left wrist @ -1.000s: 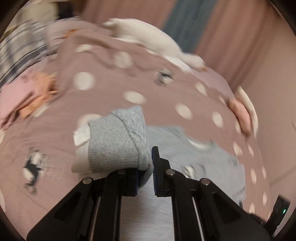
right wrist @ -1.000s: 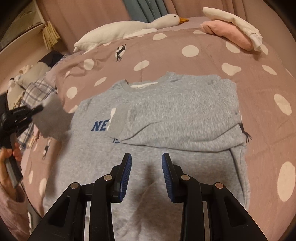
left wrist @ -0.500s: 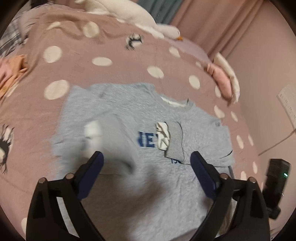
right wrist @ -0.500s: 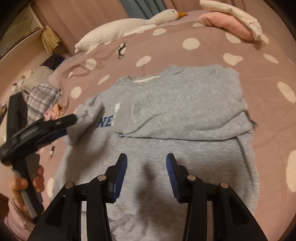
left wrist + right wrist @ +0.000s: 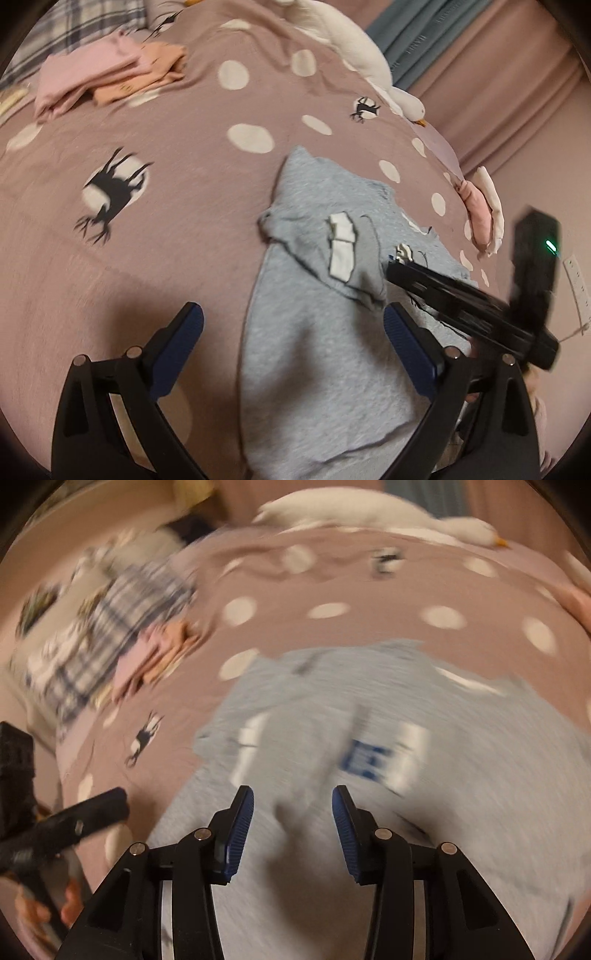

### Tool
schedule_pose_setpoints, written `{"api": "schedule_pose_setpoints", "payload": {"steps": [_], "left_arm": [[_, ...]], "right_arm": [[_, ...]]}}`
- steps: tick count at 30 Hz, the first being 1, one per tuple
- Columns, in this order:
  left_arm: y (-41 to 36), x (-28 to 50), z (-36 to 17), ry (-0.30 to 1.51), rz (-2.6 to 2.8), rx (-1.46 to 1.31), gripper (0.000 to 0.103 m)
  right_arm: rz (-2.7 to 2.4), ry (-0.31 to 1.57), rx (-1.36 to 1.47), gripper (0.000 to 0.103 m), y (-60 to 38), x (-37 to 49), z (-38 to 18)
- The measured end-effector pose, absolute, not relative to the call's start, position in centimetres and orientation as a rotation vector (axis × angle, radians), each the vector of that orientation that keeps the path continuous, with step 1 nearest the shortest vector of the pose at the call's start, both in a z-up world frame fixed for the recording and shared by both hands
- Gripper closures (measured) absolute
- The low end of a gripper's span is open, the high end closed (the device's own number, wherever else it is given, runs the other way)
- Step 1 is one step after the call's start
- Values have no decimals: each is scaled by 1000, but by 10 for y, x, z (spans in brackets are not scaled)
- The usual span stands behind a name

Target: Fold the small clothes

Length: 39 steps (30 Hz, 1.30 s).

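The grey sweatshirt lies on the bed with both sleeves folded in, so the left claw, just opened, and the right claw hang released.

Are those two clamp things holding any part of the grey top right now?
No, nothing is held. The left hand-held gripper has just opened wide, and the right hand-held gripper, also just opening, hangs over the grey cotton sweatshirt with nothing between its pads.

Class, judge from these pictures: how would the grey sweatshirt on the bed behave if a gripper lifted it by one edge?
The grey sweatshirt would probably droop limply: its folded sleeve lies rumpled. It looks light, and unlikely to slip, being soft knit.
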<state>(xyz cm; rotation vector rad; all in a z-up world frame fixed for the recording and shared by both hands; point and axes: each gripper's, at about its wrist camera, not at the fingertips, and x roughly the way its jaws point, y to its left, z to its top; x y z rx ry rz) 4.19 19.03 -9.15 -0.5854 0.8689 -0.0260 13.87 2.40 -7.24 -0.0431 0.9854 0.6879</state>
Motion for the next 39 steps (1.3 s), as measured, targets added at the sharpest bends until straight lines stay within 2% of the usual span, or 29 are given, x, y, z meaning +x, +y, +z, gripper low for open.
{"api": "schedule_pose_setpoints", "payload": {"steps": [6, 9, 10, 14, 18, 21, 22, 24, 25, 26, 34, 39], "left_arm": [[200, 30, -92, 868, -32, -610, 5], [200, 29, -92, 864, -45, -616, 5], [198, 29, -91, 865, -50, -615, 5], [195, 31, -94, 873, -66, -612, 5], [191, 33, -99, 887, -73, -609, 5], [187, 35, -100, 896, -79, -609, 5], [187, 34, -99, 895, -80, -607, 5], [185, 34, -98, 898, -78, -595, 5], [184, 33, -98, 901, -77, -590, 5], [185, 33, -98, 903, -73, -588, 5], [192, 27, -97, 906, -46, -589, 5], [189, 29, -97, 913, -45, -587, 5]], "right_arm": [[592, 997, -298, 59, 83, 151, -104], [587, 976, -303, 72, 80, 151, -106], [591, 986, -253, 82, 71, 153, -103], [600, 997, 90, 94, 7, 162, -85], [565, 970, 341, 96, -68, 157, -84], [545, 1026, 490, 95, -102, 158, -101], [552, 1036, 535, 94, -107, 163, -105], [570, 1048, 650, 79, -119, 164, -116], [567, 1050, 686, 63, -121, 164, -119], [572, 1047, 718, 56, -122, 165, -122], [621, 1041, 970, 56, -128, 171, -135], [592, 1083, 943, 56, -127, 171, -143]]}}
